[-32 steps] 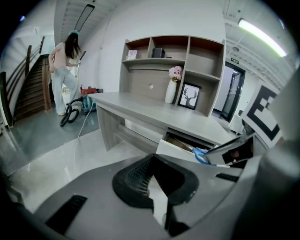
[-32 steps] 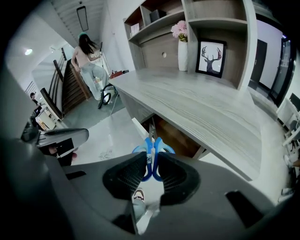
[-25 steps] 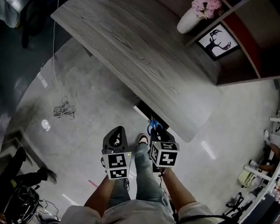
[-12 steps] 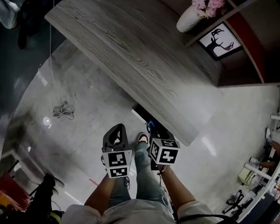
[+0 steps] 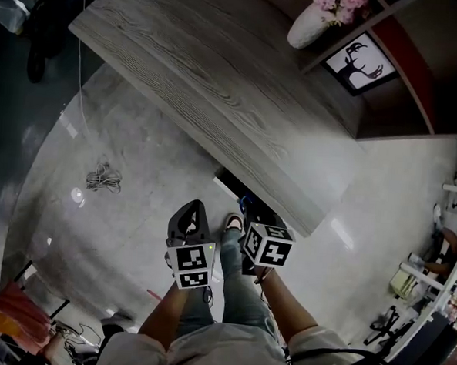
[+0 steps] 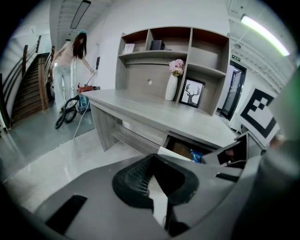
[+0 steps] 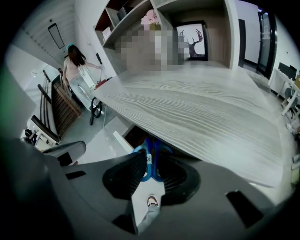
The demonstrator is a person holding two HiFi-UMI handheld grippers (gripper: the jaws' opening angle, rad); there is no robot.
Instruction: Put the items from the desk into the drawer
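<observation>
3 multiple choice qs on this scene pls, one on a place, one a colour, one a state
1. Where does the white vase stand? A on the floor; B on the shelf unit beside the deer picture; C on the staircase.
2. The handles of the scissors are: A red; B blue; C yellow.
3. The drawer is: A open; B shut; C lying on the floor.
Key: 1 B, it stands next to the picture. 2 B, blue loops show between the right gripper's jaws. 3 A, its inside shows.
</observation>
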